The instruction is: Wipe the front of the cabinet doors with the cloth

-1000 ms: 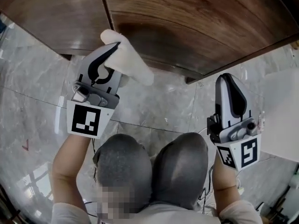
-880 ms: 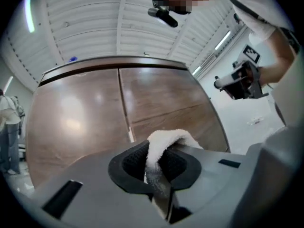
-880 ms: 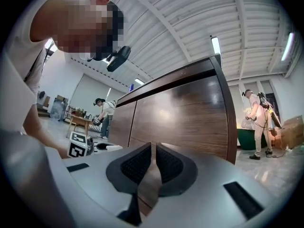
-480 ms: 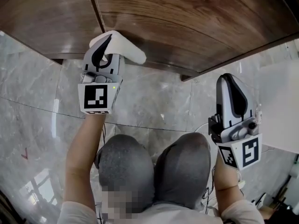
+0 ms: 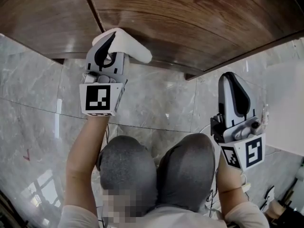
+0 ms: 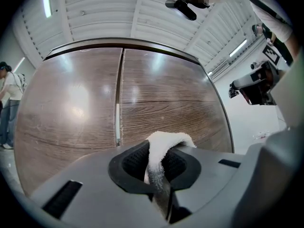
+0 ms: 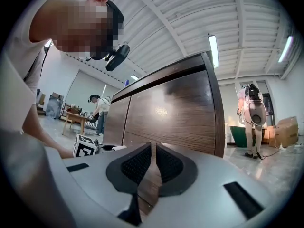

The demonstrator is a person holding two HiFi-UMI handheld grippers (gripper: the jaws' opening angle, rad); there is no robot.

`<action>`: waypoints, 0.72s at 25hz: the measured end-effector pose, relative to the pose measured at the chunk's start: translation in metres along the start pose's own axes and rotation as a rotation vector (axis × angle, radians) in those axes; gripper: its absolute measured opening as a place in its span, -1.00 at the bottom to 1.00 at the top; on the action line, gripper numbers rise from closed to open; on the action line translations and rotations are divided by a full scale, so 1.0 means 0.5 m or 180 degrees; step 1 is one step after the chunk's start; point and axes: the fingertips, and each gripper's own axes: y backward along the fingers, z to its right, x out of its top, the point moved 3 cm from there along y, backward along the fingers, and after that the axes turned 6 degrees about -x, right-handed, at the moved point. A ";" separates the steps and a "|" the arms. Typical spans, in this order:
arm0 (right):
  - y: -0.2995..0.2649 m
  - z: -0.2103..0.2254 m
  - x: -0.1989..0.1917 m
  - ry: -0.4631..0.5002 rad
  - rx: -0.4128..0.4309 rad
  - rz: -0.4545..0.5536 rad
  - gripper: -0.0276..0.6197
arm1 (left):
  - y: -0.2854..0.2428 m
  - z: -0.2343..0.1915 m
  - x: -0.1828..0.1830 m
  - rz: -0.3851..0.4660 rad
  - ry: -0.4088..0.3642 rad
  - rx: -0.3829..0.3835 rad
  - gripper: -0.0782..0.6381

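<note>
At the foot of the cabinet doors (image 5: 190,18), you hold the left gripper (image 5: 110,41) up against the dark wood-grain front, just right of the vertical seam (image 5: 92,8) between the two panels. Its jaws are clamped on the white cloth (image 5: 129,47); the left gripper view shows the cloth pinched between the ribbed black pads, with a folded loop standing proud of them. In the head view the free end of the cloth bulges to the right of the jaw tips and lies along the lower edge of the right-hand door, apparently in contact with it.

Your right gripper (image 5: 232,82) hangs well apart from the left, above the grey marble floor (image 5: 156,99), near the cabinet's right corner but clear of the wood. Its jaws are drawn together to a thin slit and carry nothing.

Markings: each gripper bears a cube with black-and-white square markers, the left cube (image 5: 99,99) facing the head camera squarely and the right cube (image 5: 247,156) turned at an angle. The patterns are coded blocks, not letters.

Your knees (image 5: 185,170), in grey trousers, sit low between the two arms
</note>
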 end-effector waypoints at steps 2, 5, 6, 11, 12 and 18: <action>0.002 -0.001 0.000 -0.0015 0.0011 0.0008 -0.74 | -0.003 0.011 0.004 -0.0008 -0.0010 -0.0044 -0.63; 0.004 0.003 0.000 -0.0034 0.0022 0.0028 -0.74 | -0.010 0.035 0.013 0.0015 -0.0057 -0.0170 -0.63; 0.004 0.005 0.000 -0.0038 0.0021 0.0035 -0.74 | -0.014 0.045 0.018 0.0035 -0.0069 -0.0216 -0.63; 0.008 0.018 -0.010 -0.0054 -0.0002 0.0023 -0.74 | -0.034 0.084 0.032 0.0103 0.0007 -0.0352 -0.63; 0.011 0.021 -0.013 -0.0059 -0.0009 0.0020 -0.74 | -0.037 0.092 0.031 0.0103 0.0006 -0.0383 -0.63; 0.021 0.046 -0.025 -0.0067 -0.0048 0.0010 -0.74 | -0.054 0.139 0.024 0.0101 0.0038 -0.0512 -0.63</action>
